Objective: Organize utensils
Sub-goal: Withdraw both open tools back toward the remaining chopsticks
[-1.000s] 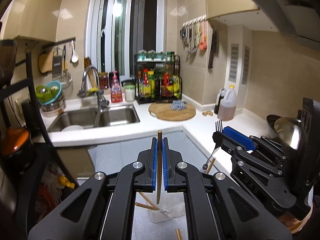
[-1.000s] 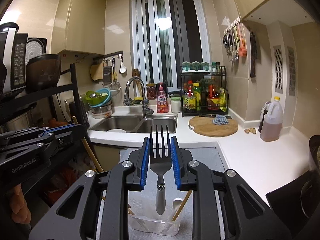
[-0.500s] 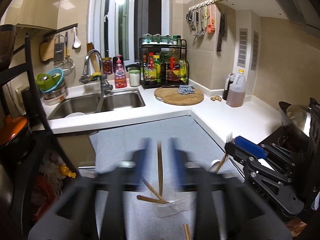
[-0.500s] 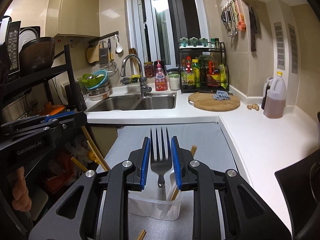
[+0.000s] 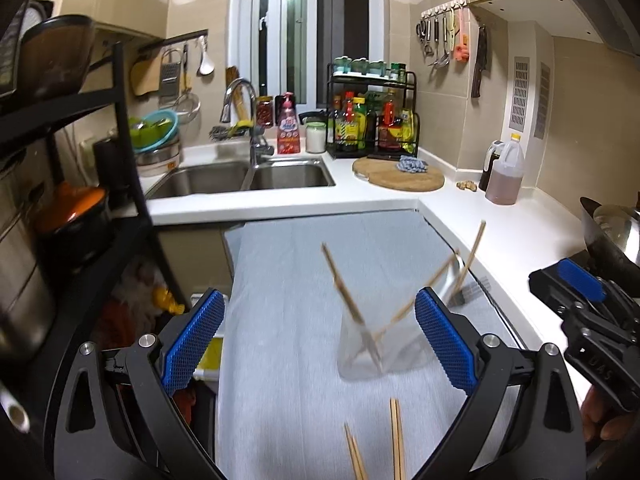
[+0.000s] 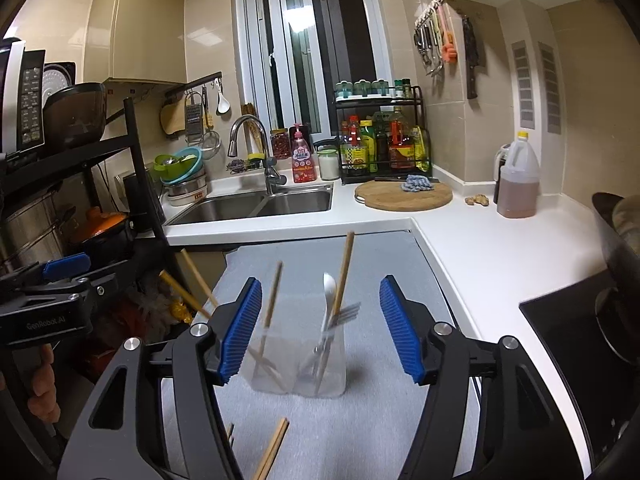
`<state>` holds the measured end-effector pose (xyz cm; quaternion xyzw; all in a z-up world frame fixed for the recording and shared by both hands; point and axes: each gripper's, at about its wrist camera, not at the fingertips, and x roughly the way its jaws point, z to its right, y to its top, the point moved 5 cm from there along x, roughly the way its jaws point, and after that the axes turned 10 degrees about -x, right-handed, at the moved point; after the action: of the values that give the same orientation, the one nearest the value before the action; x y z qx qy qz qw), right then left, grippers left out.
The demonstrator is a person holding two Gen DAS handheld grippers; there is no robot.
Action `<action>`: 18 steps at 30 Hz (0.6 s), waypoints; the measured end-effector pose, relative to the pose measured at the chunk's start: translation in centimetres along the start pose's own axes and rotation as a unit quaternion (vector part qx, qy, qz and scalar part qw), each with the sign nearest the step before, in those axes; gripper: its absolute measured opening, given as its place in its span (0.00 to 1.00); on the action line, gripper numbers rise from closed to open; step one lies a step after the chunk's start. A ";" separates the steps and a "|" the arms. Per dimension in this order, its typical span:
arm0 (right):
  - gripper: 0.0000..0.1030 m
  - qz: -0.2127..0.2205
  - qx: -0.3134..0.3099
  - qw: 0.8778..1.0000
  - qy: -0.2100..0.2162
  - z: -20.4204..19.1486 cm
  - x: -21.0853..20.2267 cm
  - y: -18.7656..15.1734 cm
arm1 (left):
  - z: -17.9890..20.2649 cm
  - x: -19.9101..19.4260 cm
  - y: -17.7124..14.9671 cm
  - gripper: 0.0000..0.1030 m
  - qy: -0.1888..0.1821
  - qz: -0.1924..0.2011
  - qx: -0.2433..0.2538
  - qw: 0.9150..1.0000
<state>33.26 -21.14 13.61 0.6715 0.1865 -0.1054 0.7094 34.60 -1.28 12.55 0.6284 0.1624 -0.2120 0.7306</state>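
wooden chopsticks (image 6: pixel 272 452) lie loose on the grey mat (image 5: pixel 288 320) nearest the cameras. beyond them the left gripper (image 5: pixel 319 344) and right gripper (image 6: pixel 320 332) are both spread wide and empty now; a second ago they clamped a chopstick and a fork. both pieces now stand in the clear holder (image 6: pixel 298 364) further back: chopstick (image 6: pixel 271 296) left, fork (image 6: pixel 340 316) right by the white spoon (image 6: pixel 329 292).

Clear container (image 6: pixel 298 364) with leaning chopsticks (image 6: pixel 343 276), fork (image 6: pixel 345 313), white spoon (image 6: pixel 329 292).

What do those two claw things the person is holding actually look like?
Both are alike: the left gripper and right gripper have black angular plastic frames with triangular cut-outs, round silver bolts at the joints, and two fingers faced with ridged blue pads. Grey lettering on the left one's side reads GenRobot.AI. No cables show.
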 end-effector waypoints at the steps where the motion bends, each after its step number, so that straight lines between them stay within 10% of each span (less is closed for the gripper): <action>1: 0.63 -0.002 0.000 1.000 -0.001 -0.2 -0.8 -0.5 | -0.1 -0.7 -0.7 0.91 0.004 0.000 0.001 1.000; 18: 0.67 -0.044 0.001 0.999 -0.001 -4.2 -11.0 -11.3 | -2.1 -9.2 -12.0 0.91 0.026 -0.029 -0.011 0.999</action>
<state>18.23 -18.97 7.67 0.6632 0.2151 -0.1369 0.7037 20.56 0.33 6.64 0.6206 0.2012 -0.2149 0.7268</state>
